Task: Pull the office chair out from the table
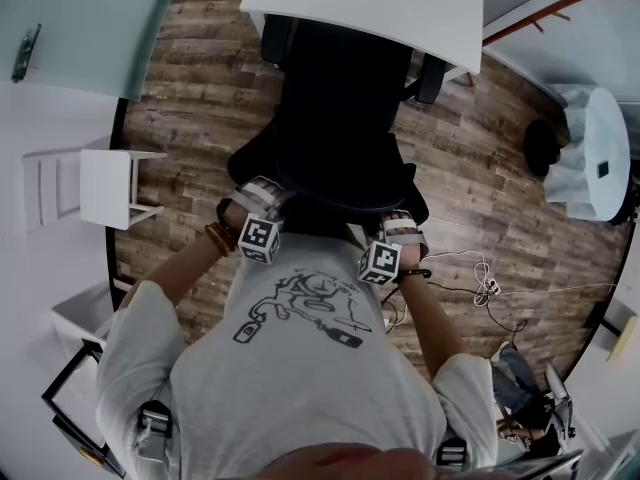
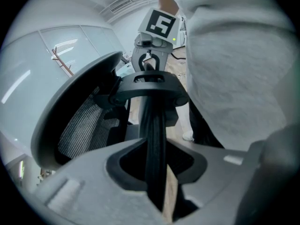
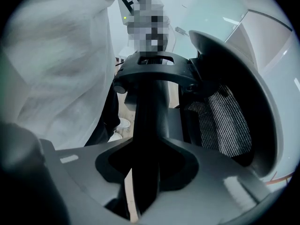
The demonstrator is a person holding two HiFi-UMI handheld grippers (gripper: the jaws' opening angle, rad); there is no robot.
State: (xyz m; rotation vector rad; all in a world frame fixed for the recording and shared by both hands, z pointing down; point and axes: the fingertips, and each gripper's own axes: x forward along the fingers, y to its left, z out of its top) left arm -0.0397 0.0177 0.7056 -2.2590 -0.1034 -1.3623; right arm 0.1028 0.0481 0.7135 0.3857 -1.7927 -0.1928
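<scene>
The black office chair (image 1: 340, 98) stands with its seat tucked under the white table (image 1: 380, 3), its back toward me. My left gripper (image 1: 270, 190) is clamped on the left part of the backrest's top rim (image 2: 152, 121), and my right gripper (image 1: 393, 214) on the right part. In the left gripper view the grey jaws (image 2: 157, 172) press on the black rim, with the mesh back (image 2: 84, 125) at left and the right gripper (image 2: 150, 62) beyond. In the right gripper view the jaws (image 3: 145, 177) pinch the same rim (image 3: 150, 111), with mesh (image 3: 220, 121) at right.
A white stool (image 1: 105, 183) stands at left on the wooden floor (image 1: 200, 98), with a glass tabletop (image 1: 80, 18) beyond it. A round white table (image 1: 590, 158) is at right. Cables (image 1: 480, 278) and a bag (image 1: 520, 378) lie behind my right side.
</scene>
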